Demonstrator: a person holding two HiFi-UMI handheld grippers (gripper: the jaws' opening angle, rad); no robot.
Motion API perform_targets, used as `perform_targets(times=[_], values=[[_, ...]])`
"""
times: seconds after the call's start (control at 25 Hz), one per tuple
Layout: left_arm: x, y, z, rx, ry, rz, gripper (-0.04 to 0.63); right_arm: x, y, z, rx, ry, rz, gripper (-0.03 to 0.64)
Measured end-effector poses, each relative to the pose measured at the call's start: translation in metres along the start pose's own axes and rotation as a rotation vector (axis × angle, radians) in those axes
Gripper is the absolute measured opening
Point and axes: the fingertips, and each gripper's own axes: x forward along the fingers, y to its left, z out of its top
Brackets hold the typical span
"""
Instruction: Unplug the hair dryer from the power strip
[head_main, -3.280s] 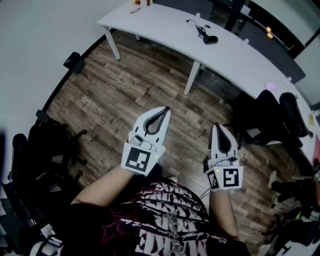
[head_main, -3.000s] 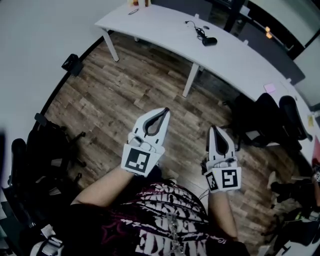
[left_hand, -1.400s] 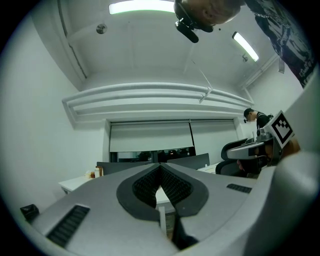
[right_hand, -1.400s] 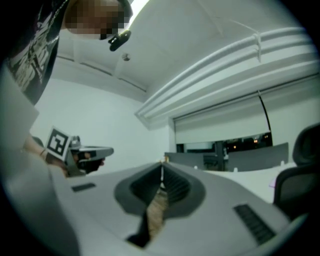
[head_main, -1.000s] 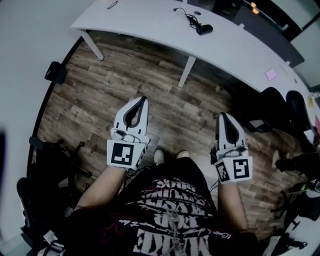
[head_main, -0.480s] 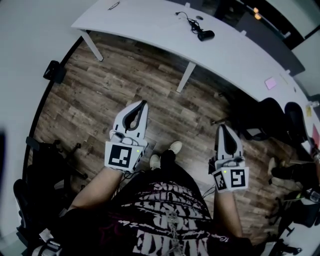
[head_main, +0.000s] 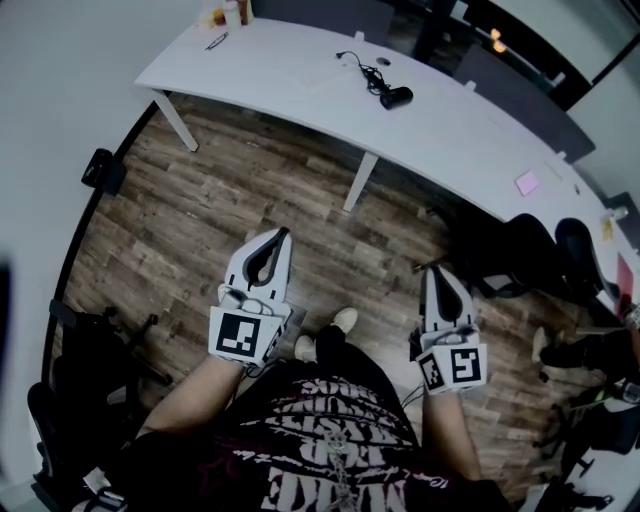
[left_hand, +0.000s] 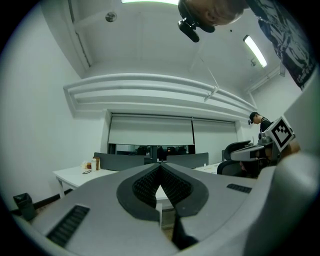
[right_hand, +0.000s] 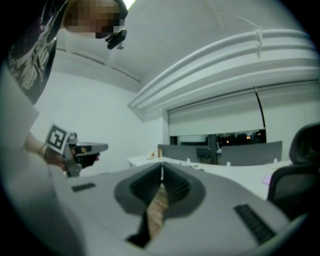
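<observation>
A black hair dryer (head_main: 395, 97) lies on the long white table (head_main: 470, 135) far ahead, and its dark cord (head_main: 362, 68) curls to the left of it. I cannot make out a power strip. My left gripper (head_main: 283, 233) is held level over the wooden floor, well short of the table, shut with nothing in it. My right gripper (head_main: 433, 270) is beside it at the right, also shut and empty. In the left gripper view the left gripper (left_hand: 160, 166) has its tips meeting. The right gripper (right_hand: 161, 167) shows the same in the right gripper view.
Black office chairs (head_main: 530, 250) stand at the right by the table, and more dark chairs (head_main: 90, 360) at the left. A black bin (head_main: 102, 170) sits by the wall. Bottles (head_main: 225, 15), a pen (head_main: 216, 41) and a pink note (head_main: 527, 182) are on the table. The person's shoes (head_main: 345, 320) are between the grippers.
The table and hair dryer have come lower and nearer in the head view as the person steps forward. Both grippers stay shut and empty in front of the body.
</observation>
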Motion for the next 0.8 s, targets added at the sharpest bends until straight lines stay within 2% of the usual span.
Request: perform_targets(times=[0.32,0.8], values=[[-0.005,-0.012,-0.001,-0.011,0.0,-0.027,0.025,0.002,0.004,0.008,-0.007,-0.023,0.008,0.032],[0.007,0.001,-0.012,-0.024,0.018,0.004,0.025,0.018,0.008,0.003,-0.021,0.003,0.042,0.032]])
